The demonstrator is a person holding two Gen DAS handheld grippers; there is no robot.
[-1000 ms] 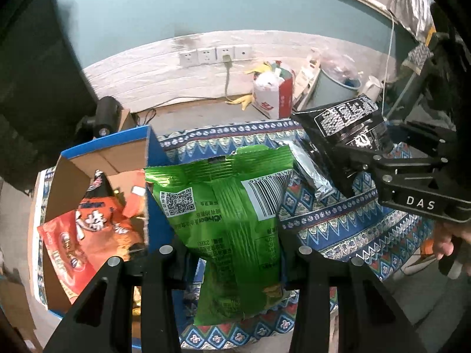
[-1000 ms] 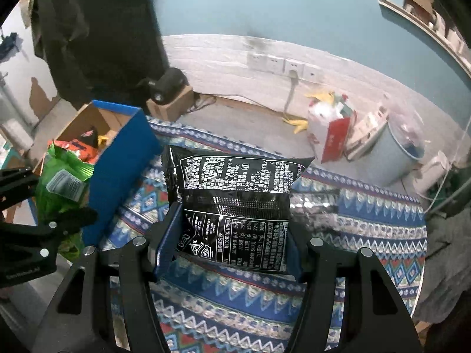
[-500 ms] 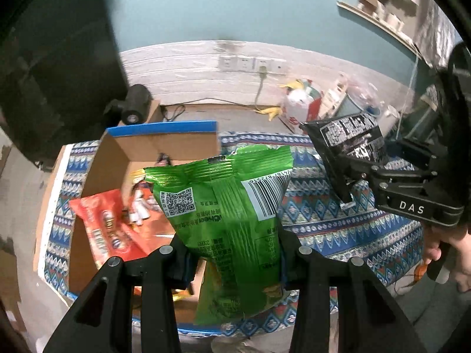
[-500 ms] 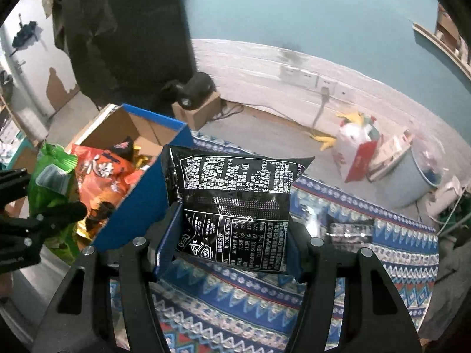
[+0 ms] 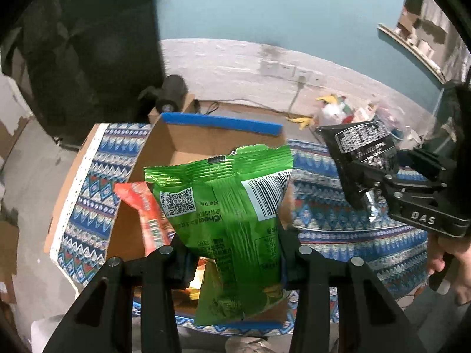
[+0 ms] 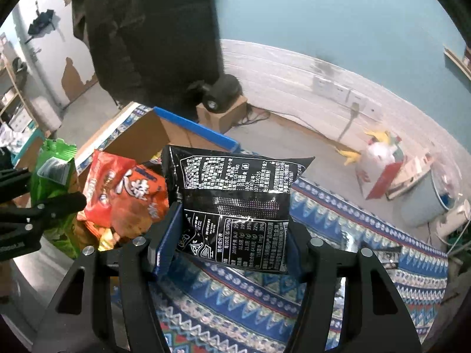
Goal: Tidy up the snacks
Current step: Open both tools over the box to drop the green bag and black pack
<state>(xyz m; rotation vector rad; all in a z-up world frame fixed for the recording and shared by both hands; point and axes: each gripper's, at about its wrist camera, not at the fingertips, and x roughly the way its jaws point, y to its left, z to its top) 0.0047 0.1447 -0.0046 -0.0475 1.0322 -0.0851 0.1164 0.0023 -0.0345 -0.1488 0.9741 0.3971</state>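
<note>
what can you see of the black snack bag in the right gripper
The black snack bag is a glossy, crinkled foil pouch with its back facing the camera, covered in white Chinese print and a nutrition table. It is sealed and puffed, and held upright in the air between the right gripper fingers, over the patterned cloth beside the cardboard box.

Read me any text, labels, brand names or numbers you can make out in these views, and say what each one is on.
"DAS": white letters on the right gripper body, left wrist view.
"NRV%", with "25%", "19%", "35%", "22%", "36%": nutrition table on the black snack bag.
Barcode, QR code and print on the green snack bag: upside down, not reliably readable.
Large white characters on the orange snack bag in the cardboard box: not clearly readable.
</note>
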